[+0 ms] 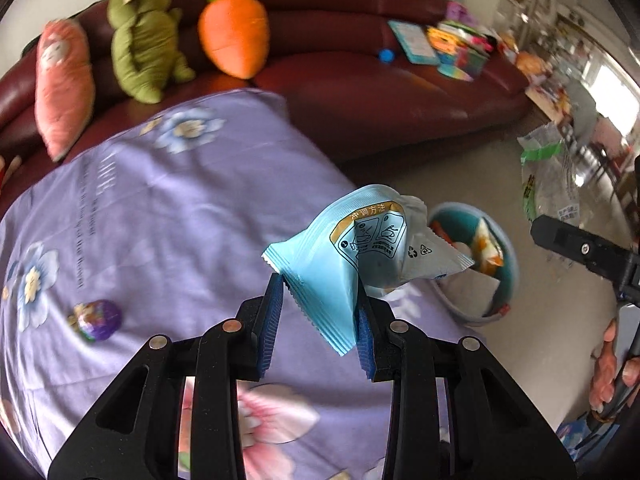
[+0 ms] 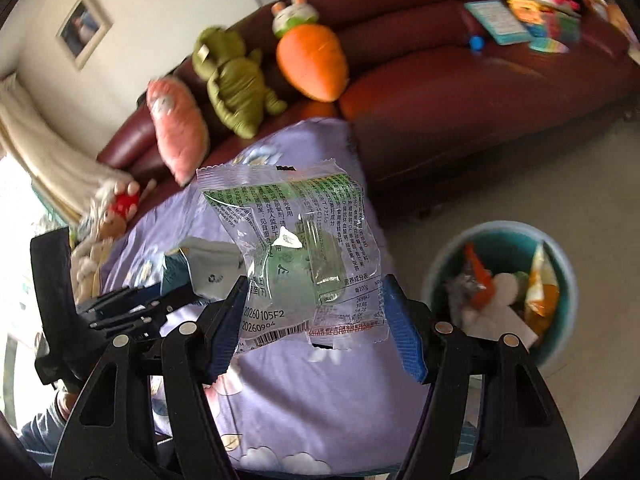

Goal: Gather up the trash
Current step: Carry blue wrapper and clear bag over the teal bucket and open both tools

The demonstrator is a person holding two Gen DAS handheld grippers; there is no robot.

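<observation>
1. Counting two wrappers: my left gripper (image 1: 318,316) pinches a crinkled light-blue sachet (image 1: 360,248); my right gripper (image 2: 316,320) pinches a clear plastic wrapper (image 2: 296,248).
2. One round teal bin (image 2: 560,248), already holding trash, stands on bare floor at lower right, beside the purple floral cloth (image 1: 160,220).
3. Three plush toys line the maroon sofa (image 1: 360,80).

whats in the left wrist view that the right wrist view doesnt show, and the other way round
Only the left wrist view shows the purple foil ball on the purple floral cloth, and the left gripper from behind, shut on the blue packet.

Only the right wrist view shows the framed picture on the wall, the small stuffed toys at the cloth's far left, and the right gripper shut on the clear wrapper.

Both show the maroon sofa, carrot plush, green plush, pink pillow and the teal bin holding trash.
</observation>
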